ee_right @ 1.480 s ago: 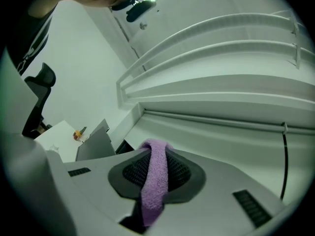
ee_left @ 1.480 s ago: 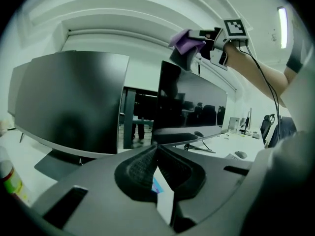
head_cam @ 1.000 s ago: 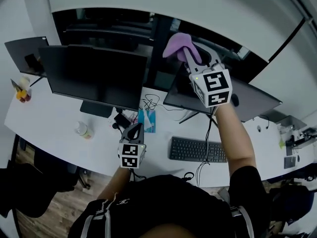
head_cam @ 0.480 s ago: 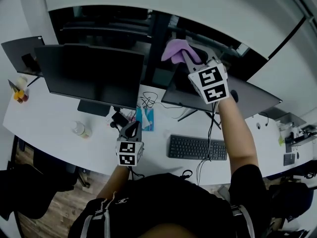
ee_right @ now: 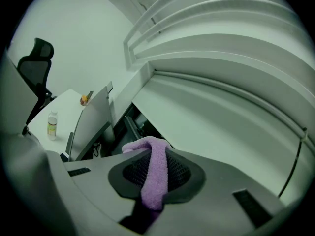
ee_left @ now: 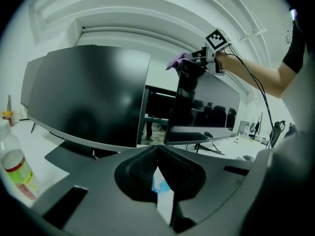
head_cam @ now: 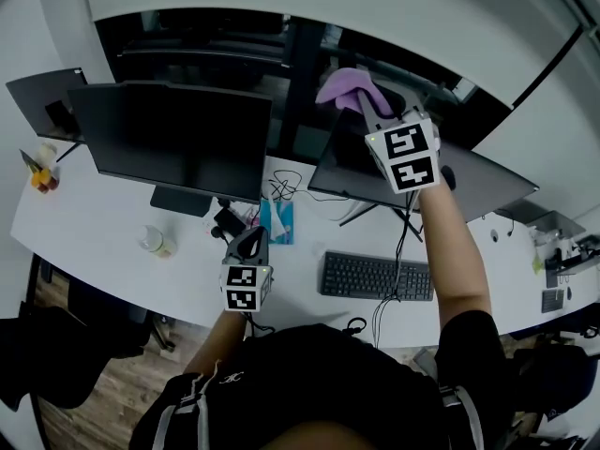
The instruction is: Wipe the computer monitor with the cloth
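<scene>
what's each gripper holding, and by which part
The right gripper pinches the purple cloth by a bunched fold; the rest spills past its tips. The left gripper holds nothing.

Keyboard [head_cam: 376, 277] before R monitor [head_cam: 487, 190]

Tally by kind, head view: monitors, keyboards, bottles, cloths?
Monitors: 3
Keyboard: 1
Bottle: 1
Cloth: 1
Total: 6

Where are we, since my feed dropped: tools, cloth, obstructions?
Right tool shut on purple terry cloth, at top corner of right black monitor. Left tool shut, empty, held low. Nothing in the way.
</scene>
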The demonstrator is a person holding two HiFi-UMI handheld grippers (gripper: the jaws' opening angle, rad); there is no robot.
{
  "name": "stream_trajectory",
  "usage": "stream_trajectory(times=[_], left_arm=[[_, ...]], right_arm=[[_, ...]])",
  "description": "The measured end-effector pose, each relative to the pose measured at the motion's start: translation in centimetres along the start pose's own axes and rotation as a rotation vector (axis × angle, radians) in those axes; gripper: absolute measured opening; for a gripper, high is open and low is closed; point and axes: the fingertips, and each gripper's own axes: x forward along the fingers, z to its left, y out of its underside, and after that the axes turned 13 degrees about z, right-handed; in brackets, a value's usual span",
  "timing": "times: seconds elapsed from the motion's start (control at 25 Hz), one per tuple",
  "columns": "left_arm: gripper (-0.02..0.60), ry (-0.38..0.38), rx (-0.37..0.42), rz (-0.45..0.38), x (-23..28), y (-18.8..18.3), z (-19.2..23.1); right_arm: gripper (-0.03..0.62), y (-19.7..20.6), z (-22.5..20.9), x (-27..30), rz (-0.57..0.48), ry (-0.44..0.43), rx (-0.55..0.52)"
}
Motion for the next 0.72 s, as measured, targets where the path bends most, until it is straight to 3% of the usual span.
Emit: stream_trajectory(times=[0.72], left_arm=[[0.014,-0.017,0.031,0.004,-0.7,-0.3,-1.7]], right_arm=[[0.071,1.6,-1.5,-1.6,-0.019,0.083,-0.021]])
